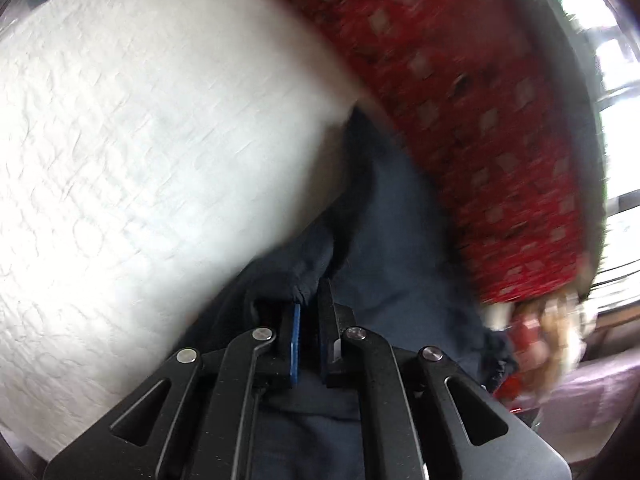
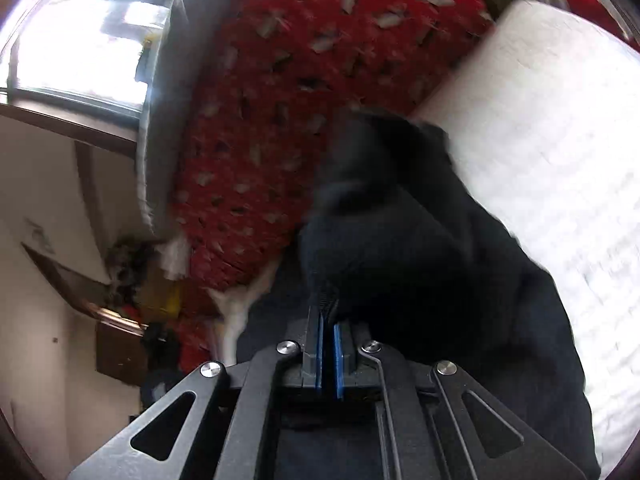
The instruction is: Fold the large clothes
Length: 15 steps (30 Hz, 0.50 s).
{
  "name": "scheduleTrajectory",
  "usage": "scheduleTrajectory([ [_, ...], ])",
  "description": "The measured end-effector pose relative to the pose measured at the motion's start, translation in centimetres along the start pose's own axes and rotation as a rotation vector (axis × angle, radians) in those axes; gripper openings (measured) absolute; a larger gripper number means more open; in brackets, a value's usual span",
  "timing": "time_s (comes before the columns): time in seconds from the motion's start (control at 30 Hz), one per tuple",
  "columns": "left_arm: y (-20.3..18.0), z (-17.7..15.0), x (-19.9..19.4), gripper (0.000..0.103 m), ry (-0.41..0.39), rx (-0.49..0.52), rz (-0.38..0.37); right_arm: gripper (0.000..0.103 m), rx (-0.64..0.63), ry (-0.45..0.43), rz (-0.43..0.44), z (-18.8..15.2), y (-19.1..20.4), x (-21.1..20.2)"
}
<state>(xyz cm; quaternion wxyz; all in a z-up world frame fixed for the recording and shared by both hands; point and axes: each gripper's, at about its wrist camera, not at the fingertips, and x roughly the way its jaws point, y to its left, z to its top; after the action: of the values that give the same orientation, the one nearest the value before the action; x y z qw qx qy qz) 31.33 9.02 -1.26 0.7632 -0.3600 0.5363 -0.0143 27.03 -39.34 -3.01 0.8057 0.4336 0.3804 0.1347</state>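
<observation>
Now both grippers are holding the same dark blue garment (image 1: 404, 216), each by one edge of it. The left gripper (image 1: 310, 300) is pinching a gathered hem: its jaws are standing almost pressed together, with a small fold of the cloth coming out at their tips. In the left wrist view the garment is running away from the jaws toward about 1 o'clock, as a long narrow strip lying on the white quilted cover (image 1: 132, 140), and its far end is reaching the red patterned blanket (image 1: 460, 80).

The right gripper (image 2: 328, 320) is also closed, and a ribbed edge of the garment (image 2: 400, 248) is caught between its blue pads (image 2: 319, 344). In that view the cloth is bunching up directly at 12 o'clock and spreading toward 4 o'clock over the white cover (image 2: 560, 140), while the red blanket (image 2: 304, 92) is lying at 11 o'clock.

So the long axis of the garment is going forward from both hands, away from the person, and neither hand is clearly nearer to the far end. I judge that the coming move is depending on this: both held edges are needing to travel together along that axis. The pictures are blurred, so I cannot tell which part of the garment each gripper is holding.
</observation>
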Motion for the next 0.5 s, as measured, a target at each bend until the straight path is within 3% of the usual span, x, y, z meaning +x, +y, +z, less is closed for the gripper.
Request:
scheduleTrajectory([
  [0.07,1.4,-0.6,1.5,0.006,0.079,-0.024,-0.003,0.006,0.013,0.097,-0.143,-0.8,-2.5,2.4],
  [0.1,1.6,-0.9,1.0,0.006,0.079,-0.015,-0.029,0.008,0.071,0.174,-0.2,-1.6,-4.6,3.5],
  [0.13,1.5,-1.2,0.3,0.006,0.074,0.007,-0.042,0.007,0.115,0.193,-0.182,-2.1,-5.5,3.4],
  [0.17,1.0,-1.8,-1.0,0.006,0.064,0.055,-0.054,0.013,0.143,0.171,-0.138,-2.5,-5.7,2.3],
  [0.2,0.3,-2.4,-2.2,0.006,0.05,0.103,-0.069,0.014,0.11,0.144,-0.149,-2.6,-5.1,1.2],
  [0.3,-3.5,-4.3,-4.7,0.01,-0.036,0.304,-0.082,0.017,-0.066,-0.004,-0.133,-2.5,-1.7,-2.4],
  [0.37,-5.9,-5.2,-4.2,0.034,-0.076,0.417,-0.063,0.033,-0.171,-0.093,-0.142,-2.0,0.3,-3.4],
  [0.4,-6.7,-5.5,-3.0,0.04,-0.083,0.443,-0.011,0.033,-0.204,-0.108,-0.155,-1.8,0.7,-3.0],
  [0.47,-6.8,-5.3,0.2,0.041,-0.022,0.445,0.067,0.029,-0.23,-0.061,-0.235,-1.4,0.3,-0.5],
  [0.5,-6.2,-5.2,3.1,0.041,0.08,0.415,0.123,0.027,-0.215,-0.014,-0.311,-1.3,-0.7,1.0],
])
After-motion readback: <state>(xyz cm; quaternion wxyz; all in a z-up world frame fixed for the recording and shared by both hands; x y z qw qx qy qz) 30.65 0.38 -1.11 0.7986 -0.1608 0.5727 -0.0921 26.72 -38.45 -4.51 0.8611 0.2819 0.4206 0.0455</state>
